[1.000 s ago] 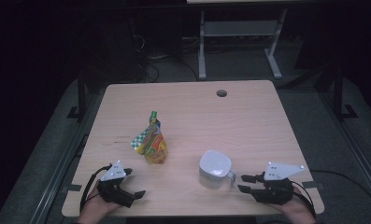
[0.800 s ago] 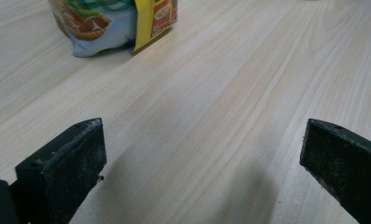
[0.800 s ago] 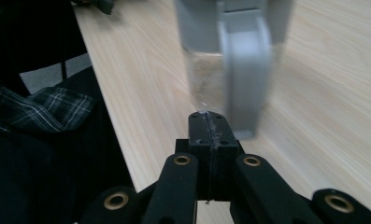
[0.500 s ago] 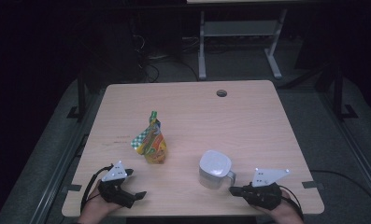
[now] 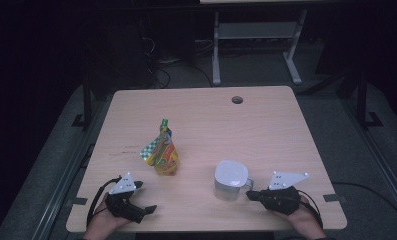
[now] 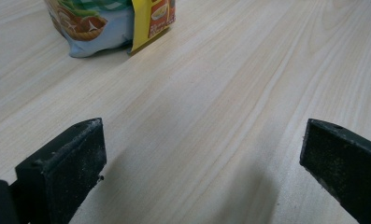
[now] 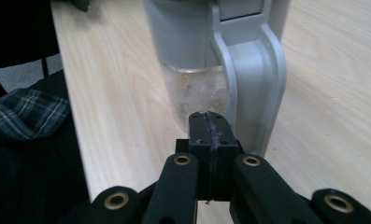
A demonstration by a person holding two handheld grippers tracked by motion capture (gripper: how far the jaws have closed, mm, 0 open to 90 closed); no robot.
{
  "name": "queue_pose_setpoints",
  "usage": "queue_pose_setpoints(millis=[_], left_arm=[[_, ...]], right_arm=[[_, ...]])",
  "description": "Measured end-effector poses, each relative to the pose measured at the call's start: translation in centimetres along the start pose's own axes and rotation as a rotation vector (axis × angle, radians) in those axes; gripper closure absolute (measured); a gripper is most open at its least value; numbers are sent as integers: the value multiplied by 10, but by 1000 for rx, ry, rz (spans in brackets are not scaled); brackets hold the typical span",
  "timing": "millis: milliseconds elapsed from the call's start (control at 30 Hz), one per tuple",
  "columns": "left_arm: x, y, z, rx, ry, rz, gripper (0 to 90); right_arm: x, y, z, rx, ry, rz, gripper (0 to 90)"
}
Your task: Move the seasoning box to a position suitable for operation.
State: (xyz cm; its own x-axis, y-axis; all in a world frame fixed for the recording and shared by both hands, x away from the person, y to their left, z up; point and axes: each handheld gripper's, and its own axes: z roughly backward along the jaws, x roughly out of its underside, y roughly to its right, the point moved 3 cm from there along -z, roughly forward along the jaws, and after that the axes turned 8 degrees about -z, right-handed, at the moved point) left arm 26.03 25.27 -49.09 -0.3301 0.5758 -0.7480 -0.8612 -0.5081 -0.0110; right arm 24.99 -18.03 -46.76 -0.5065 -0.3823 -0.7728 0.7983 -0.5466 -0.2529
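**Right jaws closed empty beside the jug handle**

Since the earlier frames, the right hand-held gripper [image 5: 250, 194] has edged in a little toward the jug and its jaws have just been closing. In the right gripper view they now meet pad to pad with nothing between them. The left hand-held gripper [image 5: 145, 198] has not shifted.

- Right hand-held gripper [image 7: 208, 122]: clenched on itself, tips just short of the grey handle [image 7: 262, 88]. The handle stands slightly to one side of the closed tips, not between them. Whether the tips touch the handle or the clear body cannot be told.
- Jug [image 5: 230, 179]: upright on the desk [image 5: 266, 130], near the front edge, white lid on top, handle turned toward the right hand. In the right gripper view its lower body is clear and looks wet or frosted inside.
- Left hand-held gripper: released, jaws wide apart over bare wood in its own view, low at the front left of the desk.
- Snack pouch [image 5: 162, 155]: upright, left of centre, well apart from the jug; its base [image 6: 113, 23] shows ahead of the left jaws.

Judgement: no grasp has been made. The closure looks like a miss or a test squeeze. To take the jug, the right jaws would likely need to reopen and straddle the handle. A push from closed tips could slide the jug.
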Motion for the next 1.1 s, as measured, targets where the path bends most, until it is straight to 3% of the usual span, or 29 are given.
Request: queue_pose_setpoints(millis=[500,833,1100], left_arm=[[0,1,-1,13,1,1,0],[-2,4,0,16,7,-6,0],[-4,9,1,24,16,-11,0]], right_arm=[[-12,28,-2,37,35,1,900],[-8,24,3,27,45,1,900],[6,23,16,49,38,-21,855]])
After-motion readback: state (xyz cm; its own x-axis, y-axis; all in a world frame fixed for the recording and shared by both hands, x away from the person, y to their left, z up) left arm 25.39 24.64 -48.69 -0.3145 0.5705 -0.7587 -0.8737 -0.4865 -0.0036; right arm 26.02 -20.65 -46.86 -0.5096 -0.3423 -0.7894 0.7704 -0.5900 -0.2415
